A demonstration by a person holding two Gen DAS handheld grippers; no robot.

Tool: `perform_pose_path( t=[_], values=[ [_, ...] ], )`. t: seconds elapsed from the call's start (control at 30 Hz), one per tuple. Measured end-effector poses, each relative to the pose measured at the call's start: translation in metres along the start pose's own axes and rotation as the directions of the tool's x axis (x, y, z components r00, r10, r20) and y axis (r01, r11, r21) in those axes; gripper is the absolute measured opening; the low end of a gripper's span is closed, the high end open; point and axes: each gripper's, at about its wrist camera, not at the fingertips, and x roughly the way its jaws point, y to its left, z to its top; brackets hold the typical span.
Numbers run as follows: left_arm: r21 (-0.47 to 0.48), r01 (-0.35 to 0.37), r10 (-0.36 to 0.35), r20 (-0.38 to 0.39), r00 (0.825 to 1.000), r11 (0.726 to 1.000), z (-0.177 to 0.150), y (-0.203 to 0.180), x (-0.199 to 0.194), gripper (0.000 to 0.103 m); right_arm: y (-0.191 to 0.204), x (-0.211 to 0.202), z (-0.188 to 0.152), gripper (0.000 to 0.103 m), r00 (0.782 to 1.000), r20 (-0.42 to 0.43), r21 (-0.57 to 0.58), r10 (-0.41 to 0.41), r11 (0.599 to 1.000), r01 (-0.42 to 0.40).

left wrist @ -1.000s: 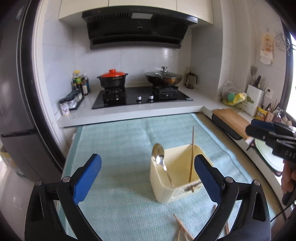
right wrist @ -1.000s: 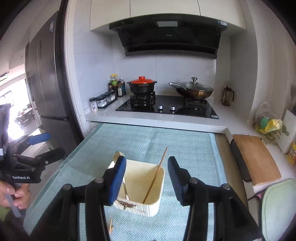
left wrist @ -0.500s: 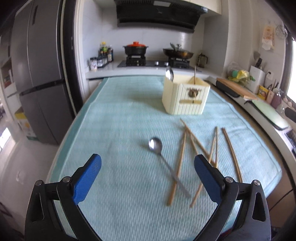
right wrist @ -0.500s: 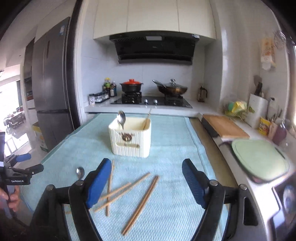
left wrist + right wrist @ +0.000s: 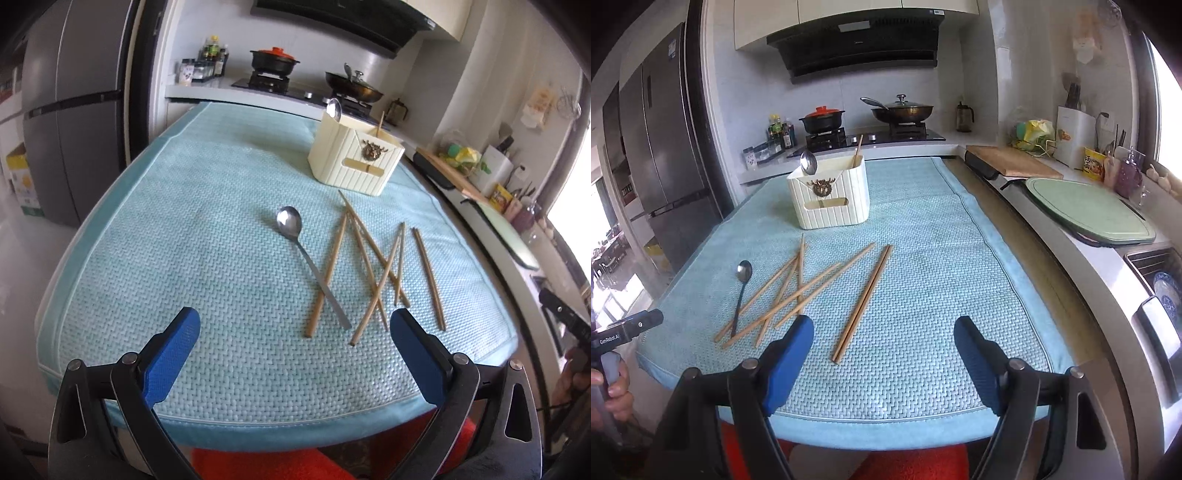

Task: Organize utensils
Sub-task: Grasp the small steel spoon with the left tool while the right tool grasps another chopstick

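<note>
Left gripper (image 5: 295,328) nearest, jaws wide apart and holding nothing, poised over the near edge of the surface (image 5: 221,369) with its teal woven mat. Right gripper (image 5: 884,336) likewise, jaws spread and bare, above the same edge. Just beyond, toward 12 o'clock in the left view, a loose steel spoon (image 5: 308,254) flat on the mat, bowl far, handle end touching a wooden chopstick. At 1 o'clock, scattered chopsticks (image 5: 376,266), several crossing one another, one pair (image 5: 864,301) apart at 11 o'clock in the right view. Farther at 12 to 1 o'clock, cream utensil holder (image 5: 356,158) upright, containing a second spoon (image 5: 334,109) and one chopstick (image 5: 379,123). Farthest, stove with red-lidded pot (image 5: 823,119) and wok (image 5: 901,110).
</note>
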Motion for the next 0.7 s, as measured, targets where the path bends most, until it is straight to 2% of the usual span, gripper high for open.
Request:
perform_pose_path(
  t=[0.07,0.17,0.23,0.3,0.4,0.5,0.63,0.7],
  values=[
    [-0.019,-0.011,0.011,-0.016,1.0,1.0,0.006,0.003,0.007,0.102,-0.005,0.008,0.008,0.063,1.0,-0.012,0.019,0.005,1.0,-0.005],
    [-0.029,-0.061,0.061,-0.021,0.998,0.998,0.015,0.007,0.01,0.102,-0.02,0.028,0.017,0.045,0.998,-0.049,0.115,0.047,0.993,-0.041],
    [-0.035,-0.088,0.088,-0.007,0.996,0.995,0.02,0.009,0.006,0.102,-0.024,0.041,0.022,0.042,0.994,-0.075,0.154,0.08,0.986,-0.068],
    [-0.03,-0.109,0.109,0.008,0.994,0.994,0.021,0.011,0.003,0.102,-0.019,0.052,0.024,0.041,0.991,-0.088,0.137,0.103,0.986,-0.091],
    [-0.001,-0.155,0.155,-0.011,0.988,0.988,0.023,0.012,0.012,0.102,-0.009,0.067,0.024,0.038,0.988,-0.114,0.102,0.103,0.991,-0.092],
    [0.02,-0.15,0.15,-0.04,0.988,0.989,0.03,0.008,0.028,0.102,-0.003,0.081,0.023,0.031,0.98,-0.148,0.108,0.131,0.987,-0.116],
    [0.044,-0.132,0.134,-0.042,0.99,0.99,0.046,0.001,0.047,0.102,-0.005,0.102,0.027,0.03,0.976,-0.18,0.096,0.119,0.99,-0.103],
    [0.036,-0.123,0.125,-0.051,0.991,0.992,0.054,0.0,0.057,0.102,-0.014,0.119,0.031,0.03,0.967,-0.222,0.124,0.124,0.987,-0.098]
  ],
)
